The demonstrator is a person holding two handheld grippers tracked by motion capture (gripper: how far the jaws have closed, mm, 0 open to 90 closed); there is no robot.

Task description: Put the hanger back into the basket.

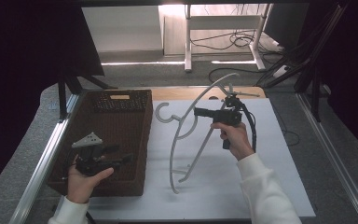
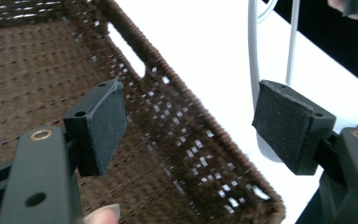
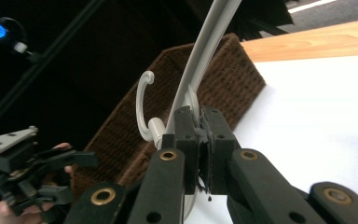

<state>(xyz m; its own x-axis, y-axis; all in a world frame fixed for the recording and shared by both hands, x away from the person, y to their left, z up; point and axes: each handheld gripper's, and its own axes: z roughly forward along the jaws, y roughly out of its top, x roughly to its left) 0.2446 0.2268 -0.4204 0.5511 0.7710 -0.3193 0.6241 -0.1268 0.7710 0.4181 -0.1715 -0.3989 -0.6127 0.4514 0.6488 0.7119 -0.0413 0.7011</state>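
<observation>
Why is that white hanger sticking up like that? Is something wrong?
The white hanger isn't lying flat. The right gripper is shut on it and holds it tilted, one end on the white table, hook beside the brown basket. Nothing looks broken or spilled.

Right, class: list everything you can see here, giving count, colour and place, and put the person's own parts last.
Hanger: one, white, lifted over the mat, one end touching it.
Basket: one, dark brown wicker, left on the table.
Mat: one, white, covers the table.
Left tool: one, black, open, over the basket.
Right tool: one, black, shut on the hanger.
Hands: two, white sleeves, left, right.
</observation>
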